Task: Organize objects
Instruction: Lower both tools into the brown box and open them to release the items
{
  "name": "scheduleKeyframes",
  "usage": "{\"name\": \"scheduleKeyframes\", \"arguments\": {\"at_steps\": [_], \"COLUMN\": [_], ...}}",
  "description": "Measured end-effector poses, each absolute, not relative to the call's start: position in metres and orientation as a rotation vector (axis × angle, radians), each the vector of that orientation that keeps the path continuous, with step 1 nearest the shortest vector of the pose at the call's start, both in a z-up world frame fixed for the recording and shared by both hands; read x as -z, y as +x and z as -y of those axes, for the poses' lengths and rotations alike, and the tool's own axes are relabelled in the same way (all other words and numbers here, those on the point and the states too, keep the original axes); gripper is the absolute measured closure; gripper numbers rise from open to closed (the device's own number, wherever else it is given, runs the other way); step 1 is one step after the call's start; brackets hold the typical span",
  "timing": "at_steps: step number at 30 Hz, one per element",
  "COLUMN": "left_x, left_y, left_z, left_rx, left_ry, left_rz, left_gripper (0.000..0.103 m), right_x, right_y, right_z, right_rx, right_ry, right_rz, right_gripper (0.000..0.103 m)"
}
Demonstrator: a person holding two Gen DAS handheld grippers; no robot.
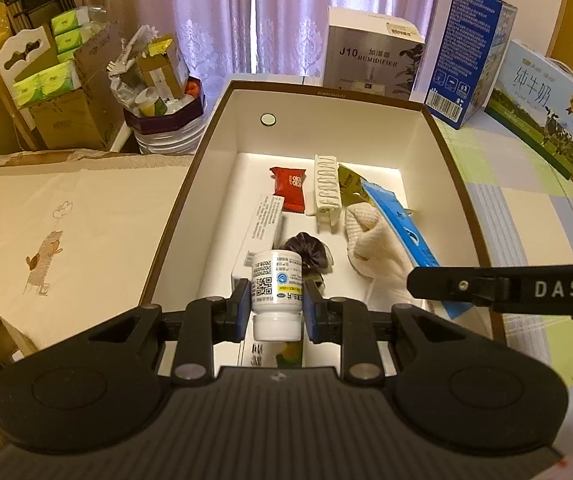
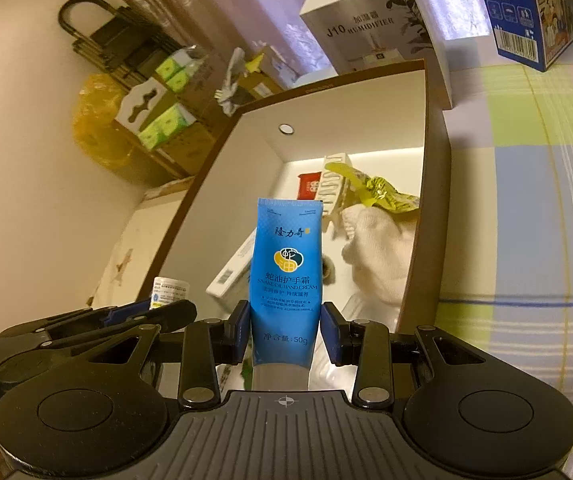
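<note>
My left gripper [image 1: 276,307] is shut on a small white pill bottle [image 1: 276,286], held over the near end of a brown-rimmed white box [image 1: 442,148]. My right gripper [image 2: 286,322] is shut on a blue hand cream tube [image 2: 285,276], upright above the same box [image 2: 432,184]. Inside the box lie a red packet [image 1: 289,189], a white hair claw [image 1: 327,190], a cream sock [image 1: 374,240], a dark scrunchie [image 1: 308,250], a white carton [image 1: 264,222] and a yellow-green wrapper [image 2: 382,194]. The left gripper and its bottle [image 2: 166,286] show at the right wrist view's lower left.
Behind the box stand a humidifier carton [image 1: 370,54], a blue carton [image 1: 468,60] and a milk case [image 1: 546,112] on a checked cloth [image 1: 526,208]. To the left are a cream embroidered cover [image 1: 58,232] and cardboard boxes of green tissue packs [image 1: 50,80].
</note>
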State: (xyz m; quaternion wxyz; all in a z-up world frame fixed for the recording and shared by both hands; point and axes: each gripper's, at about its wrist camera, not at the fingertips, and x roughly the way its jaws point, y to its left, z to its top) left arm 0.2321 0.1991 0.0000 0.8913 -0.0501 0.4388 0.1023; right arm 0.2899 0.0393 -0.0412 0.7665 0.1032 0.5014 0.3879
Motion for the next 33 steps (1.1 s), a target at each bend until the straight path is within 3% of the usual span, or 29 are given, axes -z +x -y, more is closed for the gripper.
{"name": "scheduleKeyframes", "arguments": {"at_steps": [8,14,33], "left_x": [0.011,0.017,0.028], "left_y": [0.261,0.277,0.305], "left_z": [-0.209,-0.213,-0.213], "left_rx": [-0.187,-0.169,-0.115], "left_ry": [-0.100,-0.105,-0.103], "left_rz": [-0.931,-0.944,-0.958], "left_gripper": [0.081,0.081,0.081], "right_x": [0.041,0.041,0.040], "right_y": [0.317,0.331,0.317], "right_z": [-0.065,-0.069,-0.082], "right_rx": [-0.764,-0.756,-0.749], "right_ry": [0.185,0.177,-0.135], "right_rz": [-1.044,-1.042,-0.974], "right_gripper": [0.067,0.059,0.058]}}
